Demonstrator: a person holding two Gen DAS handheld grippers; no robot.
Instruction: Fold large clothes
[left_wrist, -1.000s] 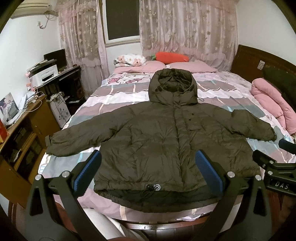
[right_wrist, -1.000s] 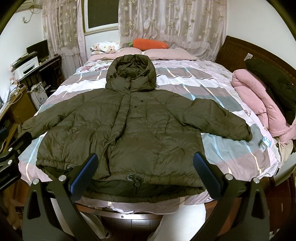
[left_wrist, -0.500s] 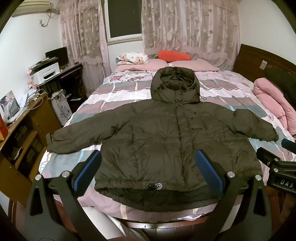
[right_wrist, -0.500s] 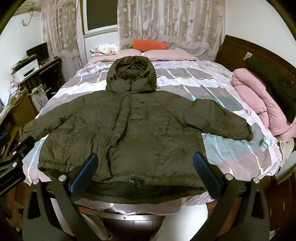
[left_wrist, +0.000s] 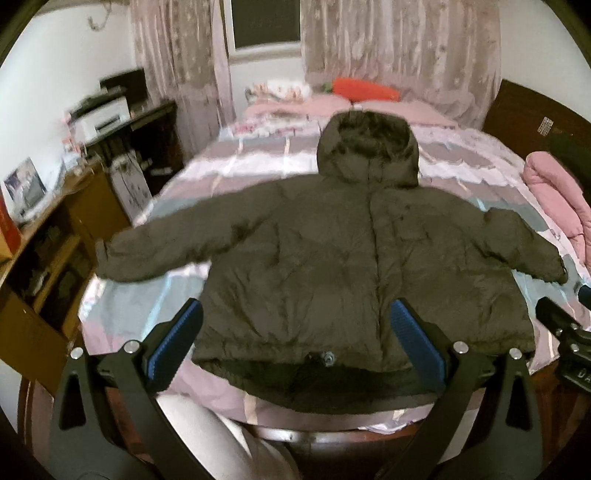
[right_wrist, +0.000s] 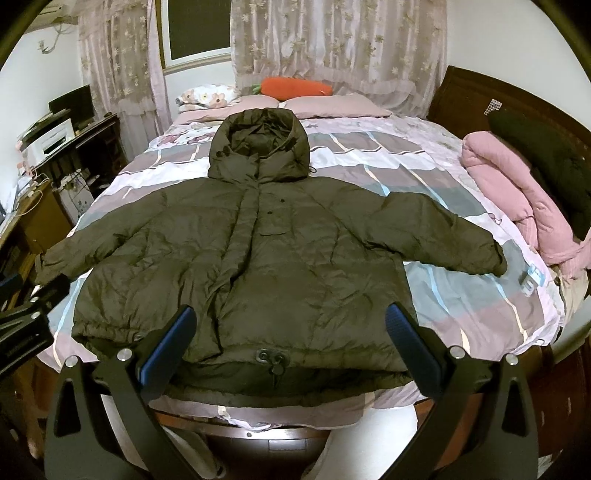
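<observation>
Progress: by the look of it nothing is folded yet; the jacket (right_wrist: 273, 258) lies fully spread, so every fold is left to do, sleeves, body and hood alike.
Bed (right_wrist: 461, 306): striped pink, grey and white cover; it carries the jacket across most of its width, with pillows and an orange carrot cushion (right_wrist: 291, 88) at the far end and a rolled pink quilt (right_wrist: 517, 206) on the right side.
Jacket: dark olive, puffy and quilted, front side up, closed down the middle; hem at the near edge of the bed, partly hanging over it.
Sleeves: both stretched outward, the left sleeve (left_wrist: 155, 254) reaching the left edge of the bed, the right sleeve (right_wrist: 450, 236) lying on the cover.
Hood (right_wrist: 260, 146): flat, pointing toward the pillows.
Hem toggle (right_wrist: 271, 358): drawcord stopper at the hem's middle.
Left gripper (left_wrist: 293, 343): fingers spread wide, holding nothing, above the hem.
Right gripper (right_wrist: 286, 350): fingers likewise spread, empty, over the hem.
</observation>
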